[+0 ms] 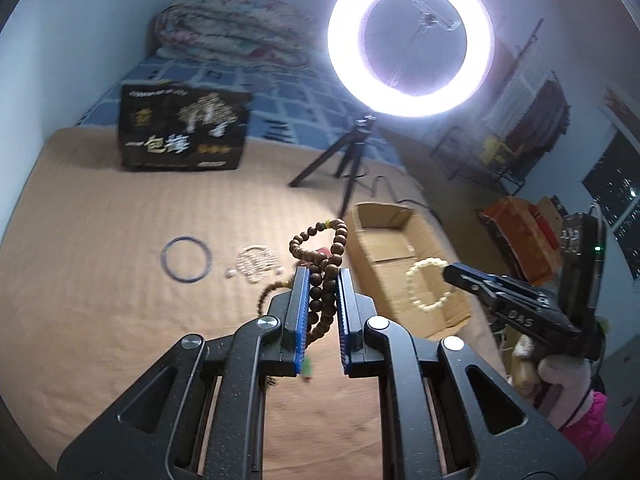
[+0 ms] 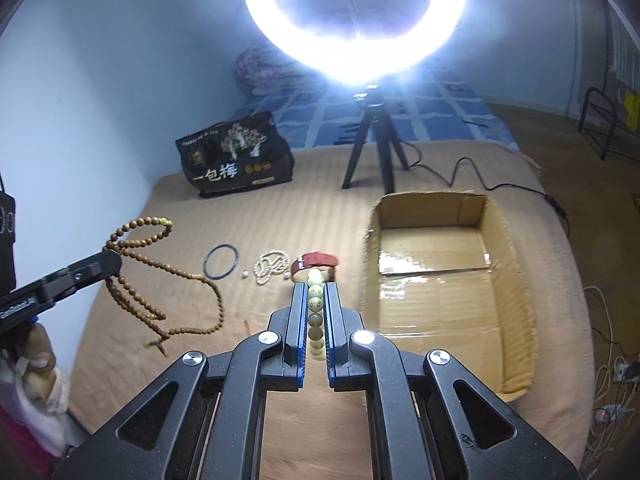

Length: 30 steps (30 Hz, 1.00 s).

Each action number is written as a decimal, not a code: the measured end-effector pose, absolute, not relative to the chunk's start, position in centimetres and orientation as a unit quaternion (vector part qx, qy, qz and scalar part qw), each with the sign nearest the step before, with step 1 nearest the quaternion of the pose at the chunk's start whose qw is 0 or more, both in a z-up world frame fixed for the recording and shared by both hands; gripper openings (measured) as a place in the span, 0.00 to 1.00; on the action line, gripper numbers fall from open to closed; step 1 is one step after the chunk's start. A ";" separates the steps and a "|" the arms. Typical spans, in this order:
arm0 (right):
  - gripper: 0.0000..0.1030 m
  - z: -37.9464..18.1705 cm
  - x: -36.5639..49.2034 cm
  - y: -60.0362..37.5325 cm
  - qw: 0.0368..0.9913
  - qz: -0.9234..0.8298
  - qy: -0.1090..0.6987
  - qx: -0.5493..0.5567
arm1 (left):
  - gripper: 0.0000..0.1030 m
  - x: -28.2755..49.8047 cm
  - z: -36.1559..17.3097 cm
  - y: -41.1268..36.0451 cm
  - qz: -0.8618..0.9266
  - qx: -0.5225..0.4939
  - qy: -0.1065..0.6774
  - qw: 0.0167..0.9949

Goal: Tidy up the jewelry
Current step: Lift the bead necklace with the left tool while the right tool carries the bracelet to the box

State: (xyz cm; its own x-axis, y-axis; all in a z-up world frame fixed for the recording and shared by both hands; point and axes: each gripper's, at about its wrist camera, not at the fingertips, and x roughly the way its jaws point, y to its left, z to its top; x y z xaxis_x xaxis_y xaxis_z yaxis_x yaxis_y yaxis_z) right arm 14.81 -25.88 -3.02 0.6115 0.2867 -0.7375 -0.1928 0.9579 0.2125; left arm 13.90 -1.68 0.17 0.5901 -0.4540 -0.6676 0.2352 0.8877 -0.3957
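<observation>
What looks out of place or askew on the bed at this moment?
Little stands out. The cardboard box has ragged, torn-looking rims. The long brown bead strand dangles in loose loops from the left gripper, possibly tangled.

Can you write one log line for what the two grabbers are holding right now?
left hand-held gripper: shut on brown bead strand | right hand-held gripper: shut on pale bead bracelet | cardboard box: empty

The glaring white ring light (image 2: 354,20) is cut off by the top edge. The red strap (image 1: 322,251) hides behind the brown wooden bead string (image 1: 320,276), whose tassel end is blurred.
</observation>
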 end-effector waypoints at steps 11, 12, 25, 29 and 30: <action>0.06 -2.2 14.8 -31.0 0.906 0.093 0.408 0.067 | 0.11 14.1 2.8 -8.8 -0.259 -0.119 0.389 0.876; 0.06 -2.3 14.9 -31.5 0.906 0.088 0.408 0.068 | 0.11 14.2 2.9 -9.6 -0.264 -0.119 0.389 0.875; 0.06 -3.9 16.3 -35.8 0.902 0.043 0.422 0.078 | 0.11 16.4 1.8 -16.1 -0.299 -0.120 0.399 0.859; 0.06 -4.7 16.7 -36.8 0.898 0.033 0.431 0.083 | 0.11 17.1 1.2 -17.7 -0.303 -0.119 0.403 0.855; 0.06 -5.0 16.8 -37.0 0.897 0.031 0.434 0.084 | 0.11 17.3 0.9 -18.0 -0.303 -0.118 0.405 0.854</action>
State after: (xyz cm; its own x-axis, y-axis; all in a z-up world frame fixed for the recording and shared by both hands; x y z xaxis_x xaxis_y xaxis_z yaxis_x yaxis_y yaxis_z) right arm 16.77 -37.02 -5.00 0.6222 0.1294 -0.7721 0.0167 0.9838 0.1783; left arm 17.26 -17.96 0.93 0.4880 -0.6131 -0.6212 0.4216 0.7888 -0.4474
